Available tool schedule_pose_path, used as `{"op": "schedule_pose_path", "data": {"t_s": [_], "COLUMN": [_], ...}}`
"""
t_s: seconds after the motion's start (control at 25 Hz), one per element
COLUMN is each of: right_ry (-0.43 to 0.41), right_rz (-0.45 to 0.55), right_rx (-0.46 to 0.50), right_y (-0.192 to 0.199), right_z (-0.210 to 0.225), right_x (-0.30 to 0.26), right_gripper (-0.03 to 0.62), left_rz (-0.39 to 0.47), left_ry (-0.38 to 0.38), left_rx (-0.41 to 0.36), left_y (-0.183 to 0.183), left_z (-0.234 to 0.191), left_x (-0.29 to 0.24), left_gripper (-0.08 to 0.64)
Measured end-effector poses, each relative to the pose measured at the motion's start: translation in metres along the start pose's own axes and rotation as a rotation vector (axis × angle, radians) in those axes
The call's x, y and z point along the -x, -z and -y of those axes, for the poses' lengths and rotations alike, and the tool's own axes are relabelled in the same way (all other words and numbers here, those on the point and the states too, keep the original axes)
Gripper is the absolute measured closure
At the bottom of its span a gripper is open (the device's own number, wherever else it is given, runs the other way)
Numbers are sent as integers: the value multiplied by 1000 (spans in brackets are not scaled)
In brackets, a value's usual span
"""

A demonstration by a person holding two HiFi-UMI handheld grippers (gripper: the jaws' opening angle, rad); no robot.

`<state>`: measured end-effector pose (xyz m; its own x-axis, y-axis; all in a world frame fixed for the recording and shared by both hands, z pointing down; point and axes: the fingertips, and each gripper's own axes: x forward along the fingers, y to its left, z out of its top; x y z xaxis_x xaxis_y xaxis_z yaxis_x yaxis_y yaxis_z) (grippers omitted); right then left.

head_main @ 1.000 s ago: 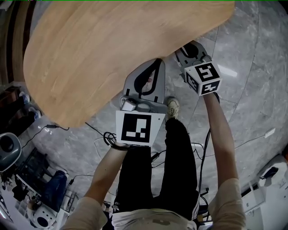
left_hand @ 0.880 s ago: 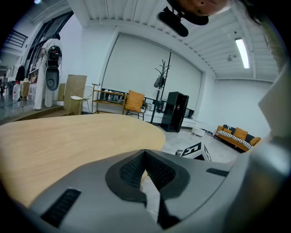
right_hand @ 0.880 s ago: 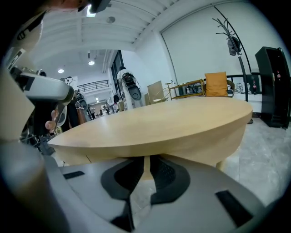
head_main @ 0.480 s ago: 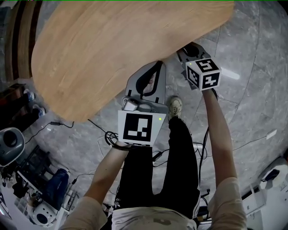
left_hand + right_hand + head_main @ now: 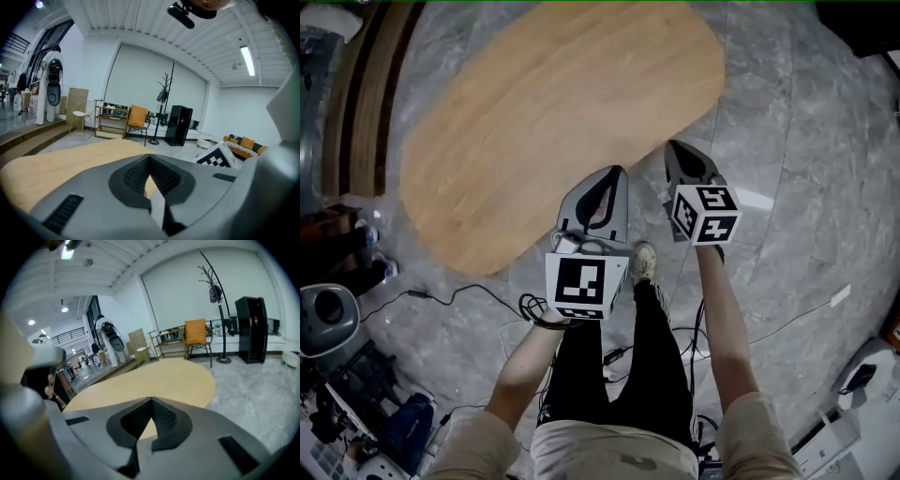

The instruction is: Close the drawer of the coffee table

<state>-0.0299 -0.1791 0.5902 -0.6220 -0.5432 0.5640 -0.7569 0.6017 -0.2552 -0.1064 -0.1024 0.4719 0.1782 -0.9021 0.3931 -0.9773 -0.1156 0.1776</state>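
Observation:
The coffee table shows as an oval wooden top (image 5: 553, 122) on a grey marble floor; no drawer is visible in any view. My left gripper (image 5: 617, 172) hangs over the table's near edge with its tips together and nothing between them. In the left gripper view its closed tips (image 5: 149, 157) point across the tabletop (image 5: 61, 159). My right gripper (image 5: 672, 145) is just right of it, beside the table's rim; its jaws have just been closing and hold nothing. Its own view looks over the closed tips (image 5: 151, 400) onto the tabletop (image 5: 154, 378).
The person's legs and a shoe (image 5: 644, 262) are directly below the grippers. Cables (image 5: 469, 298) trail on the floor at the left, toward equipment (image 5: 328, 319). Wooden steps (image 5: 366, 84) border the far left. An orange chair (image 5: 195, 332) and black cabinet (image 5: 253, 329) stand beyond the table.
Both grippers have come up from beside the table's edge, and the table now looks smaller and farther below. The right gripper's marker cube has rolled slightly.

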Motion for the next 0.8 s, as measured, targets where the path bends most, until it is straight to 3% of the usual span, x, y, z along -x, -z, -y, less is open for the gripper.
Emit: {"op": "schedule_pose_path", "data": {"t_s": [0.12, 0.28, 0.44, 0.56, 0.8], "right_ry": [45, 106, 122, 130, 139], "right_rz": [84, 233, 231, 265, 334], "right_rx": [51, 81, 31, 11, 76], "right_y": [-71, -168, -201, -223, -237], "right_z": [-32, -65, -108, -138, -159], "right_x": [63, 133, 242, 298, 356], "right_gripper": [586, 586, 586, 586, 586], "left_rz": [23, 116, 79, 102, 113], "left_ry": [-24, -42, -65, -60, -8], "left_rx": [19, -7, -42, -48, -137], "left_y": [-47, -127, -178, -215, -229], "left_z": [11, 19, 64, 82, 118], "left_x": [19, 26, 89, 137, 182], "left_gripper": [552, 552, 552, 552, 552]}}
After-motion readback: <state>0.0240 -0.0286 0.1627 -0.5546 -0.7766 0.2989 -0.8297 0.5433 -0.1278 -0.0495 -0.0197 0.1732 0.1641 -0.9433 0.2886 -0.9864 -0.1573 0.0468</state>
